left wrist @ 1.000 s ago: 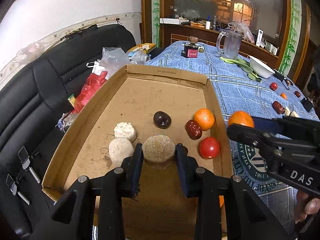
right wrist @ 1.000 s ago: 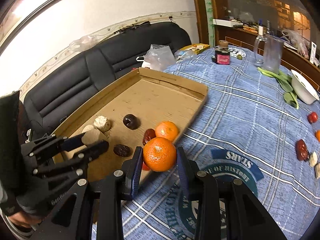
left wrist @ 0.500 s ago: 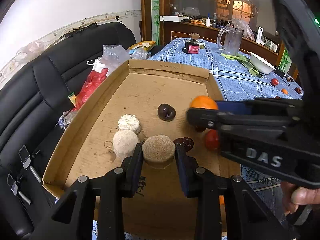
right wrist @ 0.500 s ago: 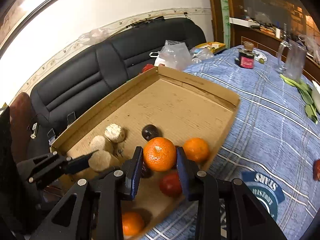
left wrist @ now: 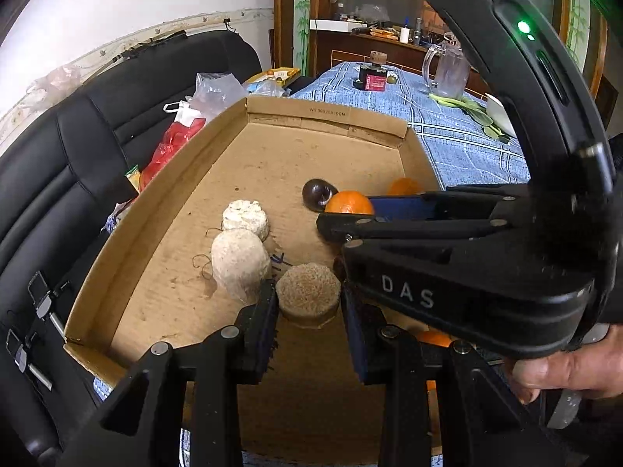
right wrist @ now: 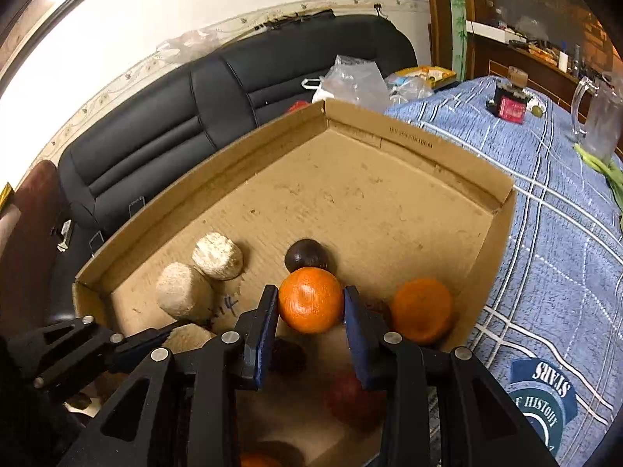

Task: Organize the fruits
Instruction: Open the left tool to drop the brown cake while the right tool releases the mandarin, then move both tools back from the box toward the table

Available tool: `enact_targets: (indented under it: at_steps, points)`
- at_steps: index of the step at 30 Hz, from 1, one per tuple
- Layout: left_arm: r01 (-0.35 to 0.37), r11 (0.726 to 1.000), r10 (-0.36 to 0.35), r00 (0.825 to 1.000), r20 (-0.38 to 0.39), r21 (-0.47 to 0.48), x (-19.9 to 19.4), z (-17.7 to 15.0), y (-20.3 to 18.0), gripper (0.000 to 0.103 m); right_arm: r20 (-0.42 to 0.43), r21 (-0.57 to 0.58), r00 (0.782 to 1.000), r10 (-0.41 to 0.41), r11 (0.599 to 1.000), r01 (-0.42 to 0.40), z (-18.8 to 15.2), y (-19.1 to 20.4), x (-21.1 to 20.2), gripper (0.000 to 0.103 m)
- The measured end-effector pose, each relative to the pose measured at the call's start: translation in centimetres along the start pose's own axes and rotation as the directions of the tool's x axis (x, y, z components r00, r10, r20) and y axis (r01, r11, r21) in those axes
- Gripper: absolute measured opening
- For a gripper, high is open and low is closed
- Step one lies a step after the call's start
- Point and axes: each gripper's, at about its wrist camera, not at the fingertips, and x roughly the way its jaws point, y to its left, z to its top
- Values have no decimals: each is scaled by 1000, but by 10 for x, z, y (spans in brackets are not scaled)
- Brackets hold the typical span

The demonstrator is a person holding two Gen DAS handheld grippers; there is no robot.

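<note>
A shallow cardboard box (left wrist: 327, 111) lies on a blue checked tablecloth. My left gripper (left wrist: 309, 311) straddles a round brown cake (left wrist: 308, 288) that rests on the box floor. Its jaws are opening and the pads are just leaving the cake's sides. Two pale cakes (left wrist: 239, 260) sit to its left. My right gripper (right wrist: 310, 311) is shut on an orange (right wrist: 310, 299), held low over the box beside a dark plum (right wrist: 305, 255). A second orange (right wrist: 422, 309) lies to the right. A red fruit (right wrist: 352, 397) and a dark date (right wrist: 286, 354) lie beneath the right fingers.
A black sofa (right wrist: 155, 132) with plastic bags (left wrist: 214, 89) runs along the box's left side. On the cloth beyond the box stand a dark jar (right wrist: 510, 103) and a glass jug (right wrist: 599, 116). A hand (left wrist: 564, 366) grips the right tool, which crosses the left wrist view.
The right gripper has carried the orange from over the tablecloth into the box, down beside the plum. The left gripper has stayed in place and its jaws have slackened around the brown cake.
</note>
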Motion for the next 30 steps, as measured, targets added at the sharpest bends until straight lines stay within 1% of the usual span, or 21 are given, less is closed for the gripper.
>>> enact_targets:
  at_steps: [1,2,3,5,6,10,11,12,14,17,19,21,23,30]
  points:
    - [4,1000,-4,1000,0,-2,0,0,0,38,1,-10,1000,-1,1000,1,0,1,0,37]
    - [14,1000,-14,1000,-3,-8,0,1,1,49,0,-10,1000,4,1000,-4,-1,2,0,38]
    - [25,1000,-25,1000,-3,-17,-1,1,1,63,1,-5,1000,12,1000,-12,-1,1,-2,43]
    - [36,999,-36,999,-1,-37,-2,2,2,75,7,21,999,39,999,-39,-2,-2,-6,47]
    - [37,999,-37,999,5,-39,-3,2,2,75,13,27,999,43,999,-43,-3,-3,-9,47]
    - [4,1000,-4,1000,30,-16,-8,3,-2,75,46,14,998,32,999,-33,-7,-1,-29,47]
    - [-3,1000,3,999,38,-16,-10,3,-3,75,61,9,998,17,1000,-17,-8,0,-36,51]
    - [-8,1000,8,999,49,-13,-13,4,-4,75,79,4,997,-1,1000,1,-10,1,-44,57]
    - [-14,1000,14,998,67,-6,-17,6,-7,75,117,10,993,-25,1000,24,-13,-1,-61,61]
    - [-27,1000,26,995,99,13,-24,11,-17,75,170,44,984,-48,998,41,-20,-11,-85,61]
    - [-21,1000,19,993,117,22,-27,14,-26,78,192,65,979,-68,996,56,-26,-19,-99,63]
    - [-14,1000,10,991,131,26,-30,18,-36,82,206,82,973,-109,992,94,-35,-28,-113,72]
    - [-5,999,0,990,140,37,-30,21,-48,83,218,111,964,-152,985,130,-45,-40,-125,75]
    - [31,995,-43,990,131,95,-23,27,-95,84,196,234,954,-226,956,178,-80,-90,-153,77]
